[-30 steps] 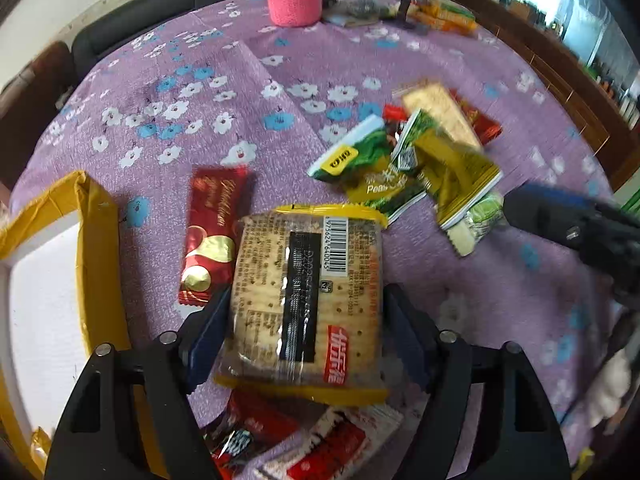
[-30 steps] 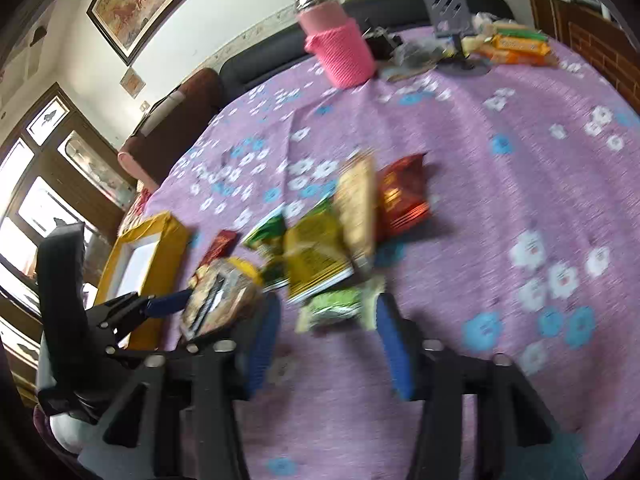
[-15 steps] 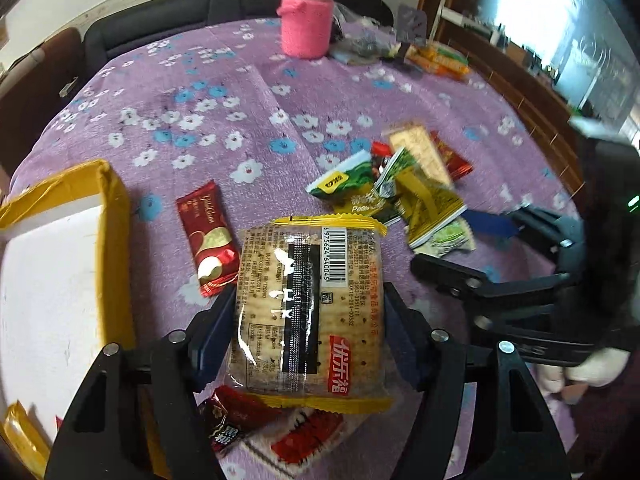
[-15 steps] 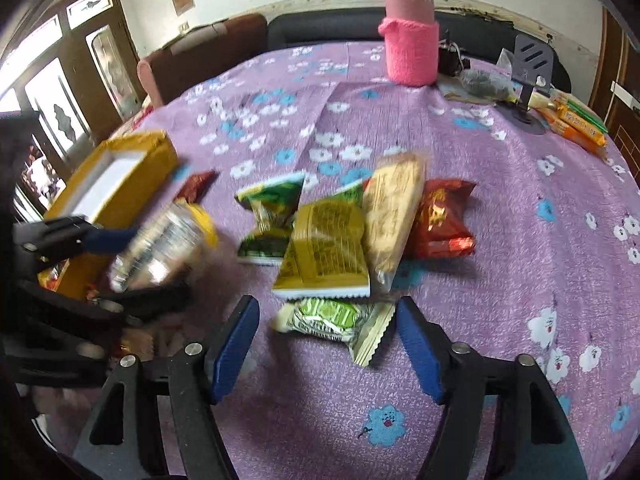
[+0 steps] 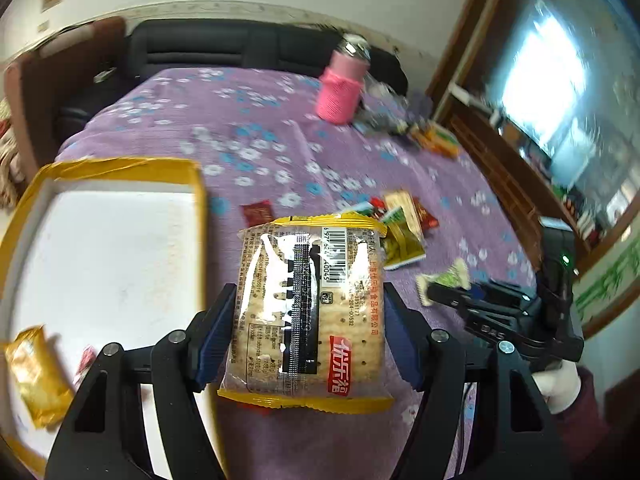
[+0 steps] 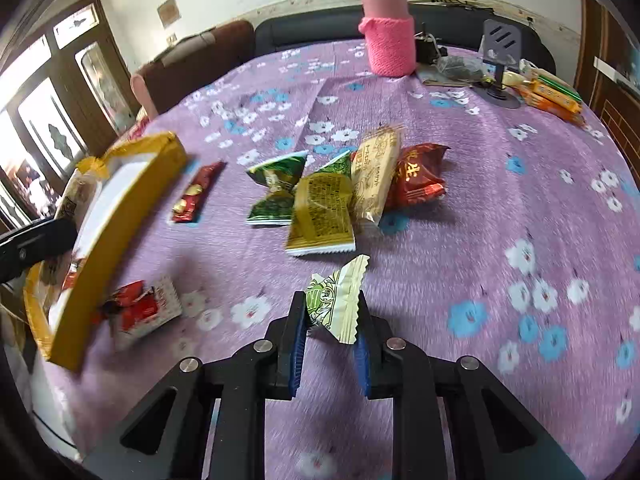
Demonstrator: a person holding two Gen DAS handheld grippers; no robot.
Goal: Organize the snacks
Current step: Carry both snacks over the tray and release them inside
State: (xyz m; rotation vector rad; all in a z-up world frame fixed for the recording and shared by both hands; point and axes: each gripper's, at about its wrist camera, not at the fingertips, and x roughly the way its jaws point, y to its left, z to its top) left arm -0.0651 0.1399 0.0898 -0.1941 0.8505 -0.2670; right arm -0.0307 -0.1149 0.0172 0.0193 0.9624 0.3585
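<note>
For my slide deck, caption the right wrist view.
Right gripper pinches a green-and-white snack packet above the floral tablecloth.

I am seeing glare coming off the glossy clear film of the cracker pack [image 5: 308, 312], which my left gripper [image 5: 306, 338] is clamping between matt blue pads on smooth black plastic arms. My right gripper [image 6: 330, 338] is pinching a crinkly, shiny green-and-cream candy wrapper [image 6: 334, 304]. The purple floral tablecloth [image 6: 500, 208] is looking like soft matt cloth. Left of the cracker pack, the yellow-edged box [image 5: 100, 248] is showing a matt white paper-like floor. At the cloth's far edge, the bottle [image 6: 387, 36] is wearing a pink knitted sleeve under a shiny metal cap.
</note>
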